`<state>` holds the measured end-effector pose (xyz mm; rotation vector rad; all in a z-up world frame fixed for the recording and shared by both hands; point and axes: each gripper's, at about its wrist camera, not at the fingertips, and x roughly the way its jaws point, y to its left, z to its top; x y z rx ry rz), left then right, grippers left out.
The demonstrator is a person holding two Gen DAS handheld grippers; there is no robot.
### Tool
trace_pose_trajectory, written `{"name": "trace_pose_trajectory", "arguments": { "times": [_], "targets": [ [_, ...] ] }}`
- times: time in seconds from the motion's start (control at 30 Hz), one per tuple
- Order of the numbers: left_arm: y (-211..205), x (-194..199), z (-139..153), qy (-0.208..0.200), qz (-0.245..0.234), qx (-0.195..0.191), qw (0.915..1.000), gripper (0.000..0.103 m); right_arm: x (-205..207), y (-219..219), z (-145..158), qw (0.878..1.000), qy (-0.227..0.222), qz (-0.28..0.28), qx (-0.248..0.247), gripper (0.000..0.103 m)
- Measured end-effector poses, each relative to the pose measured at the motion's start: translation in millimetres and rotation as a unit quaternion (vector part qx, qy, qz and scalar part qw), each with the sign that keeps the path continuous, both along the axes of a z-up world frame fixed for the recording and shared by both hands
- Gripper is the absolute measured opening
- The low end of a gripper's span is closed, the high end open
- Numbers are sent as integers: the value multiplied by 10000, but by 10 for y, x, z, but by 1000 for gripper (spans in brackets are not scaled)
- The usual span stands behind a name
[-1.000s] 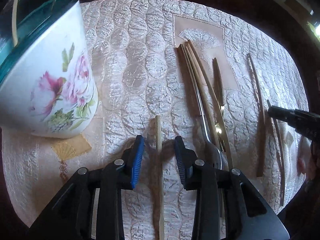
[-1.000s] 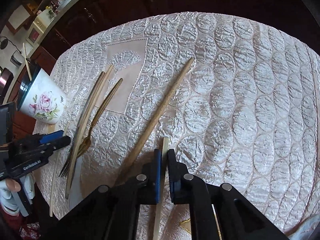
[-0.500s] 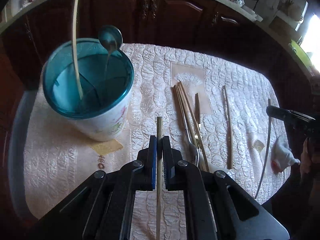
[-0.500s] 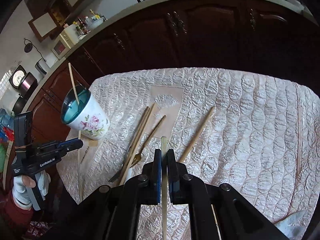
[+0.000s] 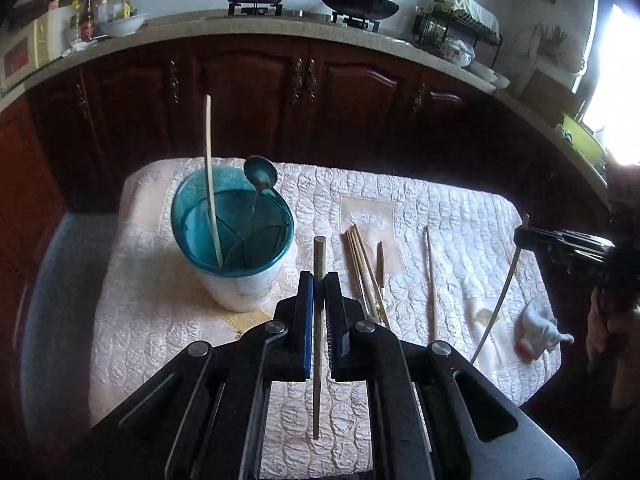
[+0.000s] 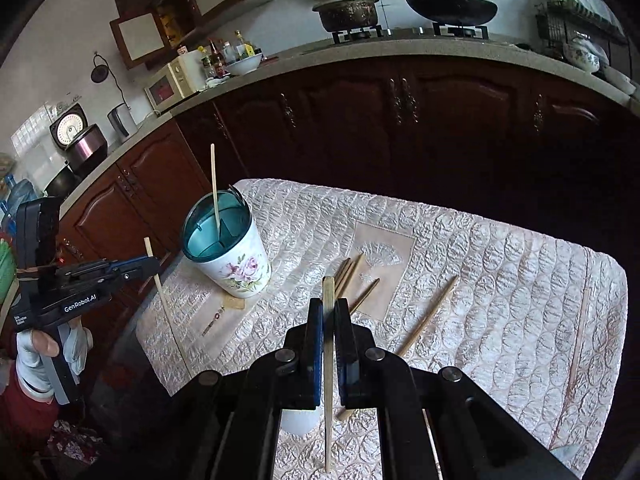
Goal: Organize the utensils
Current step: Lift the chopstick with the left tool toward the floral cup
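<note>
My left gripper point(image 5: 319, 278) is shut on a pale chopstick point(image 5: 319, 248), held off the table and pointing toward the far side. The white floral cup point(image 5: 236, 280) with a teal rim stands just left of it, holding one chopstick point(image 5: 209, 160) and a spoon point(image 5: 261, 172). My right gripper point(image 6: 329, 304) is shut on another pale chopstick point(image 6: 328, 288) above the cloth. A bundle of chopsticks and a fork point(image 5: 362, 264) lies mid-table, with a brown chopstick point(image 6: 428, 316) to its right. Each gripper also shows in the other's view: right gripper point(image 5: 560, 242), left gripper point(image 6: 132, 266).
The table wears a quilted cream cloth point(image 6: 500, 280), and one thin stick point(image 6: 580, 344) lies near its right edge. Dark wooden cabinets point(image 5: 312, 92) under a counter with pots run behind the table. A gloved hand point(image 6: 36, 344) holds the left gripper's handle.
The left jaws closed on the chopstick that lay between them. Both grippers then rose well above the table, each carrying its chopstick, and the cup's inside and the kitchen came into view.
</note>
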<state>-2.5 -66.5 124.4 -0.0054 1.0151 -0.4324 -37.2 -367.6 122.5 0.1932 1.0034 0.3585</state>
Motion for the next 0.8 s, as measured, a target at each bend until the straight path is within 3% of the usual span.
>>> {"name": "trace_pose_trajectory", "arguments": {
  "times": [0.8],
  "targets": [
    [354,-5,632,-444,316,-371,9978,4,186,353,752,9961,-780,370,168,5]
  ]
}}
